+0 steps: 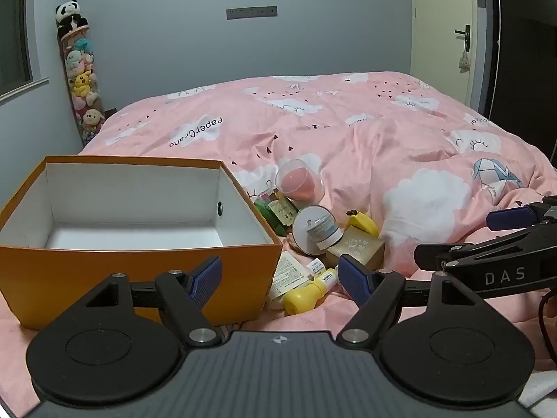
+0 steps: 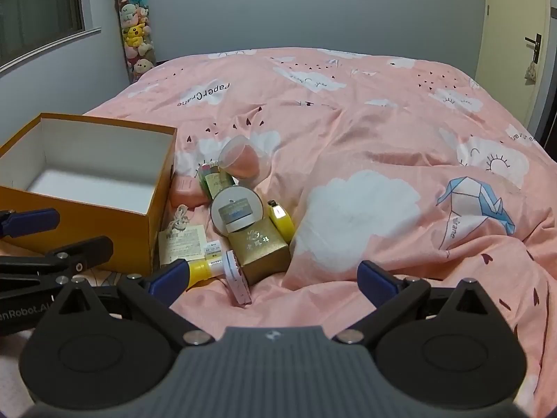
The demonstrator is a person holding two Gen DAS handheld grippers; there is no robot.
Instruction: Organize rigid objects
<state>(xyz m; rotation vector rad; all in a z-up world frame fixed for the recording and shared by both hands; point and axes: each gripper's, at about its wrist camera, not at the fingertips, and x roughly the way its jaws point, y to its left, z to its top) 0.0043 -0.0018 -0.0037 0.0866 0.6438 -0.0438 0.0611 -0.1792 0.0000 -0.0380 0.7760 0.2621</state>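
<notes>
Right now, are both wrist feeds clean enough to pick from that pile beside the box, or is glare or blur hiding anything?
Left wrist view: dim, even light, strong fisheye bending at the edges; the pile is sharp, with the yellow bottle readable. Right wrist view: a bright glare spot sits on the yellow lighter, the orange box looks slightly soft, and the gold box is clear.

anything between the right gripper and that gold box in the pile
Almost nothing: the right gripper is open over bare duvet, and the gold box lies just ahead. Only a small pink-rimmed round case leans against the box's near left corner.
</notes>
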